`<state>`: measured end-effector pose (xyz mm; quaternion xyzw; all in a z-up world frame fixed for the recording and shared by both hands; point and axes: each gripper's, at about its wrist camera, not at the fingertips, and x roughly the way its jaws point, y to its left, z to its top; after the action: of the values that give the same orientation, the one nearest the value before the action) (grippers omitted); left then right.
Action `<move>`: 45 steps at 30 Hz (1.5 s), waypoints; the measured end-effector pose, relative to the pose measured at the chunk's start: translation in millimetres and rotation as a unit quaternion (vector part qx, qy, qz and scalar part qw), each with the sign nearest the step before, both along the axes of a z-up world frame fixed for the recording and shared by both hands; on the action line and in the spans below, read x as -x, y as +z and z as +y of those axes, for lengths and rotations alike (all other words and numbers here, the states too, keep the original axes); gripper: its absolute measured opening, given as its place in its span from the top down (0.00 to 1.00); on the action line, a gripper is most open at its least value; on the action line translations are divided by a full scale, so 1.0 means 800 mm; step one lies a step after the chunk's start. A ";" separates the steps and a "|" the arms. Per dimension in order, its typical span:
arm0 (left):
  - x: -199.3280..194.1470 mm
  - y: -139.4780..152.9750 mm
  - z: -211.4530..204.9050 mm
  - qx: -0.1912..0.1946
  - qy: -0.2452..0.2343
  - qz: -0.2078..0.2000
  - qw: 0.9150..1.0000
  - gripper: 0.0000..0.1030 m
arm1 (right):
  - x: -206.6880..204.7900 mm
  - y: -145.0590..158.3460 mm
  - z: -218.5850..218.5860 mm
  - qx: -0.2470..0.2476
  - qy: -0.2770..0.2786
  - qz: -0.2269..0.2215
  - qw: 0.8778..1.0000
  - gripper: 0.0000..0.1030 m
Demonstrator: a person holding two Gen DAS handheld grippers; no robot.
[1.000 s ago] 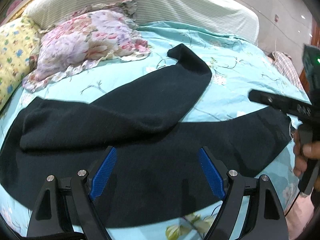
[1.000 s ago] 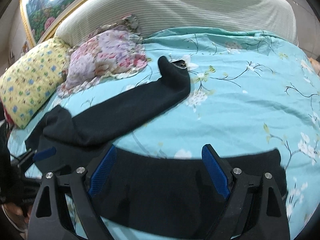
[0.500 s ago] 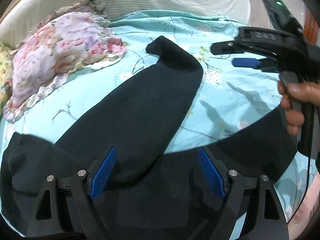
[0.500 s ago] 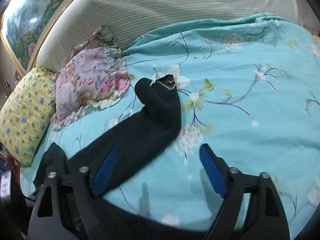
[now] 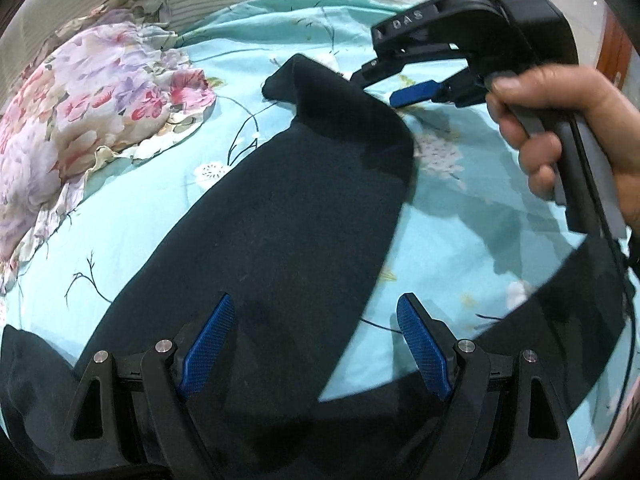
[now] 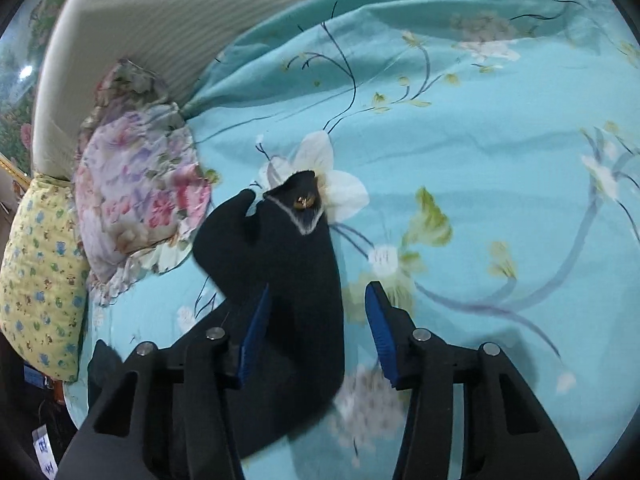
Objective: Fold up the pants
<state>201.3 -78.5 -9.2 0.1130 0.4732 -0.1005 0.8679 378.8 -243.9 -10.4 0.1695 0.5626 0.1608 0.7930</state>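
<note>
One pair of black pants (image 5: 288, 216), made of a soft, matte, slightly fuzzy knit, is lying spread on the bed (image 5: 132, 240). One leg is stretching up toward the pillows and ending in a crumpled, folded-over cuff (image 6: 300, 204) with a pale seam line; the other is running off to the right along the near edge of the bed. The bedspread is a smooth, lightly wrinkled turquoise cotton printed with white blossoms and thin dark branches.

The left gripper (image 5: 316, 344) is hovering with its jaws spread wide above the upper part of the pants, its two ribbed blue pads clear of the cloth. The right gripper (image 6: 316, 332), held in a hand (image 5: 560, 128), is sitting over the far leg near the cuff; its jaws have just been closing and are standing half apart, with the leg's fabric lying between the pads, though they are not yet pinching it.

Two pillows are resting by the ribbed beige headboard (image 6: 160, 24): a ruffled floral pillow (image 6: 136, 196) in pinks and lilacs, and a yellow pillow (image 6: 36, 284) dotted with small blue and green motifs.
</note>
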 end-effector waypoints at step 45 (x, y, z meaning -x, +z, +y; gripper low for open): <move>0.174 0.067 0.042 0.096 -0.073 -0.040 0.992 0.93 | 0.303 0.108 -0.127 -0.089 -0.183 -0.087 0.975 0.94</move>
<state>61.8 -44.6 44.2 0.0673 0.4165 -0.2040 0.8834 136.7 -345.1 75.8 0.3249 0.4345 0.0761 0.8366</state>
